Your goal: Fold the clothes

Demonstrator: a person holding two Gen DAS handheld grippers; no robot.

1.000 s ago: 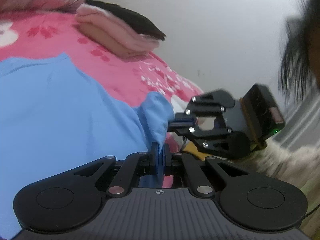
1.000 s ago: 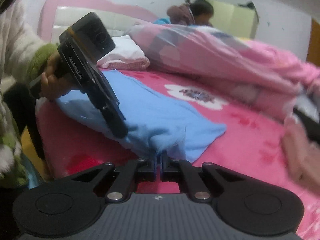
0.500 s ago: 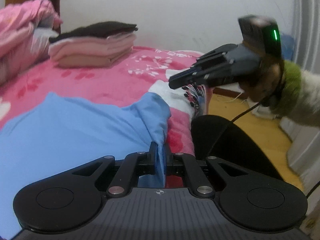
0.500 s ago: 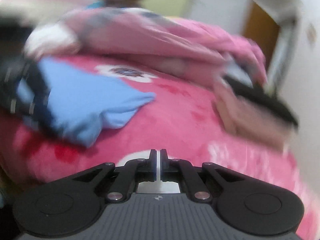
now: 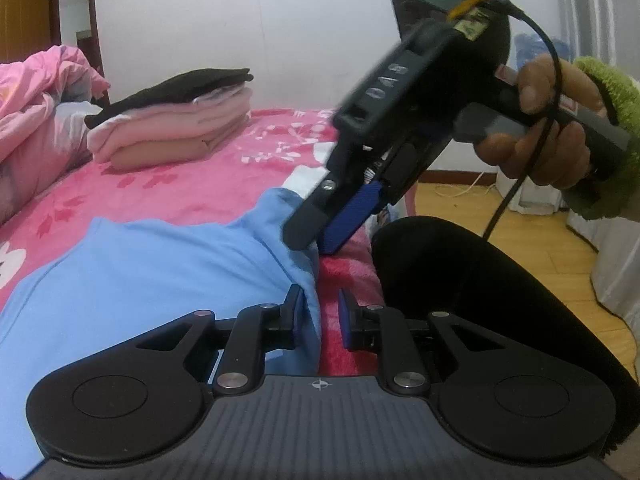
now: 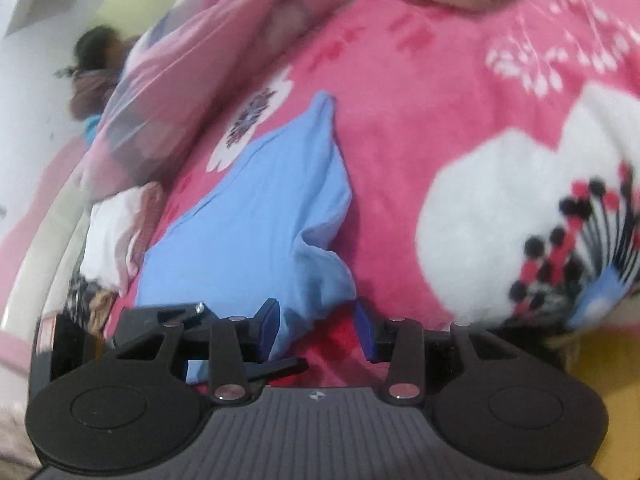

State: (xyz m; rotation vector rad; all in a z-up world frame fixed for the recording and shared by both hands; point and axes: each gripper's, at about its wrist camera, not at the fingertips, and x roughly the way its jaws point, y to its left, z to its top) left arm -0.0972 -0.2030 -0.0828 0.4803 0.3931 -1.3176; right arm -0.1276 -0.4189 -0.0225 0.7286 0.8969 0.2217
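On the bed: a blue shirt spread at its near edge.
Left gripper jaws are opening, the shirt's hem loose between them; right gripper jaws are opening astride the next fold of cloth. Let both corners drop flat before withdrawing. Folded pile sits well apart, leaving open bedspread beyond; the bed's edge lies close right.
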